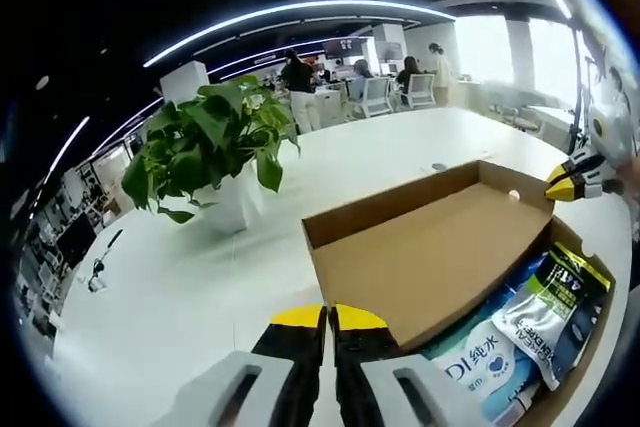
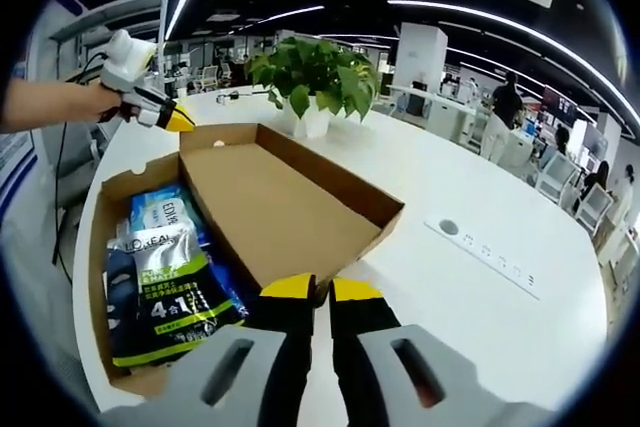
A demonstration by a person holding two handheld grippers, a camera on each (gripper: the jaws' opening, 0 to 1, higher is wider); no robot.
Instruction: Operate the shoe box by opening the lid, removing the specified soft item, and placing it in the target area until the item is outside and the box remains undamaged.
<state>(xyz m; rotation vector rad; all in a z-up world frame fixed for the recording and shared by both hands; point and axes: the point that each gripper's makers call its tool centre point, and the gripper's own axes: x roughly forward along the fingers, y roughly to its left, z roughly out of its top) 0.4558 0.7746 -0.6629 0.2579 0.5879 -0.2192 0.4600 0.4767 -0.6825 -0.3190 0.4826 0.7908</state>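
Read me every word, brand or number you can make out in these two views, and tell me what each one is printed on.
"L'OREAL" on the dark pouch in the shoe box.
"4" and "1" in large white print on the same pouch, also seen in the left gripper view.
"DI" and "纯水" on the blue-and-white pack.
The blue-and-white pack's print in the right gripper view: blurred.
Small print on the dark pouch: too small to read.

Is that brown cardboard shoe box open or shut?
Open: the brown cardboard shoe box has its lid swung back, exposing soft packets inside.
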